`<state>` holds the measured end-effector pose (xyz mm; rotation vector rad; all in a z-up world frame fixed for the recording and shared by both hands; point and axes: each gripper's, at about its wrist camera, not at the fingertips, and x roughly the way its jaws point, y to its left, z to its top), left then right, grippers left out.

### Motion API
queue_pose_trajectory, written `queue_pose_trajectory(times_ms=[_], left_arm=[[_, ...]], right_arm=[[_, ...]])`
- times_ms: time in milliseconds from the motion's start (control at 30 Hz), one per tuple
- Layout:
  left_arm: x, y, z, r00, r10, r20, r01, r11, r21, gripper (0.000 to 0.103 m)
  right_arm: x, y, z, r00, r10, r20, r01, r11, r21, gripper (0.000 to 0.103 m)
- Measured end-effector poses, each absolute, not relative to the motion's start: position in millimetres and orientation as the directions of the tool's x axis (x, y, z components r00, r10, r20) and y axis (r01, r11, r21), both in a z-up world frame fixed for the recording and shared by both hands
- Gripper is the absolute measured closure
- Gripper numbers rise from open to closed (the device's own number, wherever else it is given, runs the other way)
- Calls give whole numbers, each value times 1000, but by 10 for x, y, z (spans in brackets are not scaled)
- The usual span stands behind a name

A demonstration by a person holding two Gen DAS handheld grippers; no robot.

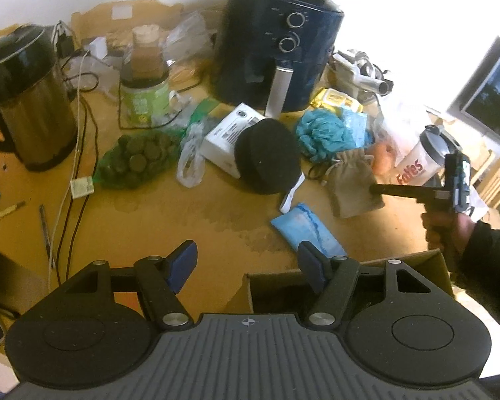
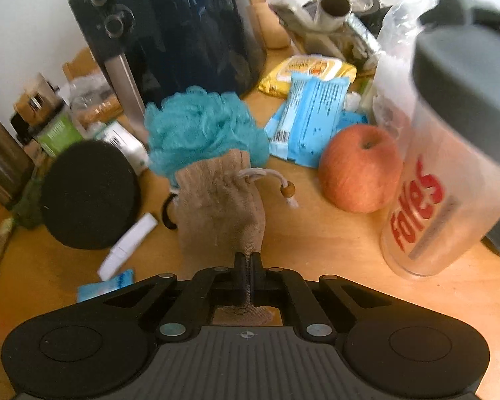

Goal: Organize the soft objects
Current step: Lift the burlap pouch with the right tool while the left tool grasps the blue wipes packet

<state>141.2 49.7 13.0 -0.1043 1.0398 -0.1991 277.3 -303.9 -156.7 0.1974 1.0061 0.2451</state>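
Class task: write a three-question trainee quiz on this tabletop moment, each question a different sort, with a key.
1. True or false: the right tongs are shut on the beige drawstring pouch.
2. Which lies right of the pouch in the right wrist view: A apple, B kettle, C black cap?
3. Fill in: the left tongs are ____.

Key: 1 true; 2 A; 3 open.

The left wrist view looks down from high and far toward the air fryer (image 1: 276, 43), while the right wrist view sits low and close beside it (image 2: 180, 30), both sharing the burlap pouch (image 1: 353, 183) (image 2: 220, 203).
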Motion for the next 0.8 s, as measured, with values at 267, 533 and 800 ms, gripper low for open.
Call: queue_pose_trajectory(times_ms=[267, 533, 800], left_arm=[[1580, 373, 157, 484, -240, -841, 208, 966, -155, 37], [1774, 198, 159, 474, -264, -840, 312, 942, -121, 37], [1966, -10, 99, 426, -268, -864, 384, 918, -96, 37]], right_arm=[[2506, -3157, -1193, 560, 366, -743, -125, 924, 361, 99], [2242, -3185, -863, 602, 375, -705, -150, 920, 361, 99], [1986, -3312, -670, 641, 360, -678, -128, 921, 368, 99]])
